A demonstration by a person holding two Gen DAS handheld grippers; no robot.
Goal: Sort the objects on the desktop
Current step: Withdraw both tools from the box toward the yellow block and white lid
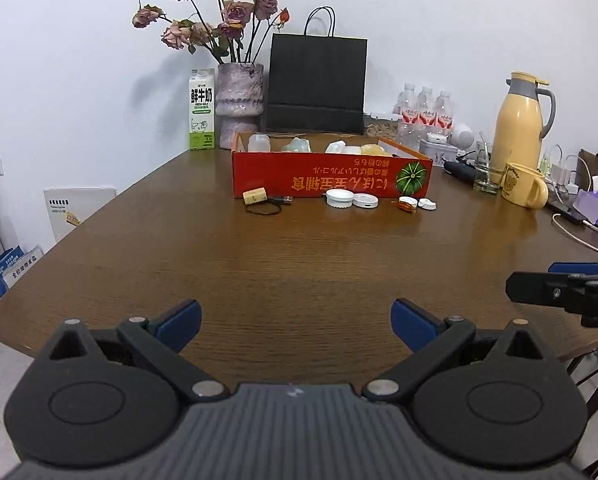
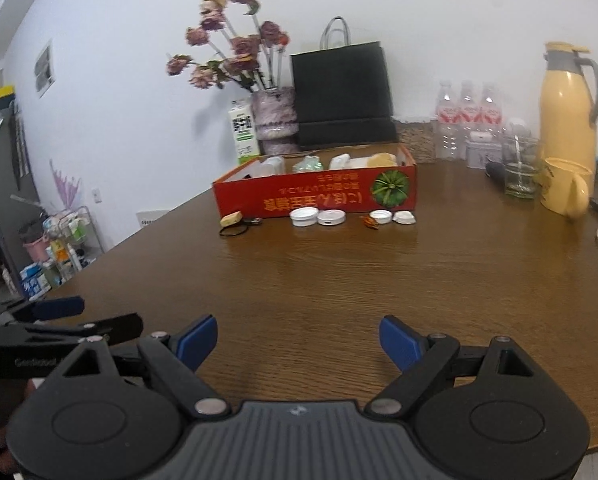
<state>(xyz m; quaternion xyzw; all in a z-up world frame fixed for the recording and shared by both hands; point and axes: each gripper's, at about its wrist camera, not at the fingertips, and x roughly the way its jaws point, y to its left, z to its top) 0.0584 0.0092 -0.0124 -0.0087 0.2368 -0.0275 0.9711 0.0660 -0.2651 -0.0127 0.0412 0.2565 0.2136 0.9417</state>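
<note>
A red cardboard box (image 1: 331, 176) (image 2: 315, 194) with several pale items inside stands far across the brown table (image 1: 299, 264). In front of it lie a small yellow block (image 1: 255, 195), a black cable loop (image 1: 263, 209), two white round lids (image 1: 351, 199) (image 2: 318, 216), an orange wrapper (image 1: 406, 205) and a small white cap (image 1: 427, 203). My left gripper (image 1: 297, 322) hangs open over the near table edge with nothing between its blue pads. My right gripper (image 2: 299, 342) is likewise open and empty, beside the left one.
Along the back wall stand a milk carton (image 1: 201, 110), a vase of dried roses (image 1: 239, 106), a black paper bag (image 1: 317, 84), water bottles (image 1: 425, 112), a yellow thermos (image 1: 519, 124), a glass (image 1: 485, 170) and a yellow mug (image 1: 525, 190). A white cable (image 1: 591, 236) lies at right.
</note>
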